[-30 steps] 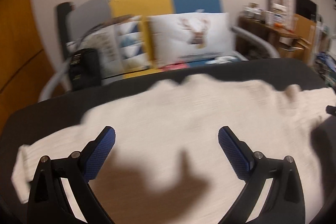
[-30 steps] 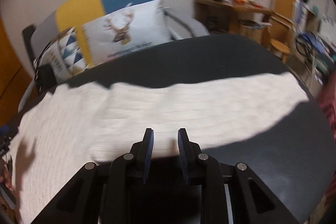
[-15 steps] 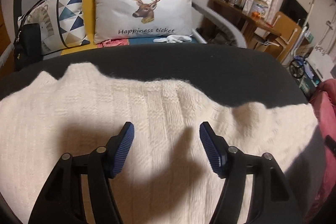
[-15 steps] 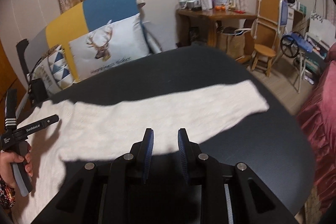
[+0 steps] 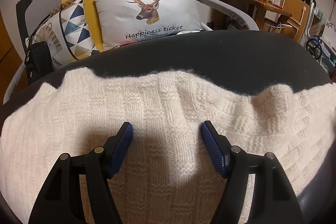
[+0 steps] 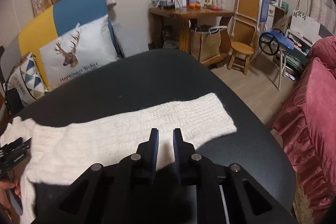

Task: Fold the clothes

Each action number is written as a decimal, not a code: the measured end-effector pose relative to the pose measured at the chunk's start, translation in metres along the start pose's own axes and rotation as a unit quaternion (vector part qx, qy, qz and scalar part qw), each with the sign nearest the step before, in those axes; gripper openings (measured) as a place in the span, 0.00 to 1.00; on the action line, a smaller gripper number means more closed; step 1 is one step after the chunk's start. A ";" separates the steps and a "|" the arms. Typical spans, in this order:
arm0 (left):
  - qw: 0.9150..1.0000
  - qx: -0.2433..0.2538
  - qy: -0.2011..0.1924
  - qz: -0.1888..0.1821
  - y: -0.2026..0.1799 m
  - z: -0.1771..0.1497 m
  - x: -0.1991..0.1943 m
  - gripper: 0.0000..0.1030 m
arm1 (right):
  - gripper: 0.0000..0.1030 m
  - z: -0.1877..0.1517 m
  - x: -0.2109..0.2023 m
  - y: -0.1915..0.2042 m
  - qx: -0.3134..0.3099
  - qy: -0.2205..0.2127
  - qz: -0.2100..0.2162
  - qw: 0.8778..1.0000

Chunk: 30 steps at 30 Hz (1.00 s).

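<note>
A cream knitted sweater (image 5: 168,102) lies flat on the dark round table (image 5: 210,51), its wavy far edge towards the sofa. My left gripper (image 5: 166,125) hovers just above the sweater's body, open, with only the flat knit under the wide gap. In the right wrist view one sleeve (image 6: 168,117) stretches right to its cuff. My right gripper (image 6: 165,131) hangs over that sleeve's near edge. Its jaws are closing to a narrow gap, and nothing is pinched between them. The left gripper (image 6: 14,152) and the hand holding it show at that view's left edge.
Behind the table (image 6: 147,77) stands a sofa with a deer pillow (image 5: 147,14) and a black bag (image 5: 38,60). To the right are a cluttered wooden side table (image 6: 189,12), a small stool (image 6: 241,51) and a pink bed cover (image 6: 310,108).
The left gripper slid across the sweater towards its far edge and its jaws narrowed a little. The right gripper moved right along the sleeve towards the cuff, and its jaws drew closer together.
</note>
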<state>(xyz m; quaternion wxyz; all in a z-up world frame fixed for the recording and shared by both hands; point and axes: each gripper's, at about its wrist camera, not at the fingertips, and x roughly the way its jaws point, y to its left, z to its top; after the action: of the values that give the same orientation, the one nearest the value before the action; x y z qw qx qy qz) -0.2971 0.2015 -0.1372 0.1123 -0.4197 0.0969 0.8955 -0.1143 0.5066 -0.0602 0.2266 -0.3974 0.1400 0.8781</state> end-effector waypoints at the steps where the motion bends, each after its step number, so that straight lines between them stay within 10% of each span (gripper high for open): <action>1: 1.000 0.000 0.000 0.001 0.000 0.000 0.000 0.69 | 0.13 0.004 0.008 0.001 0.000 0.006 -0.002 1.000; 9: 1.000 -0.007 0.001 0.004 0.002 -0.001 0.001 0.75 | 0.13 0.012 0.062 -0.003 -0.022 0.080 -0.034 0.996; 30: 1.000 -0.011 0.001 0.001 0.005 -0.001 0.003 0.78 | 0.16 -0.026 0.010 -0.048 0.087 0.000 -0.063 0.994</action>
<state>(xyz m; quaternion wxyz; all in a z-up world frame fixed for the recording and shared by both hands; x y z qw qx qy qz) -0.2993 0.1966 -0.1396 0.1071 -0.4218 0.0876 0.8961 -0.0792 0.5396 -0.0879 0.3151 -0.3841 0.1905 0.8467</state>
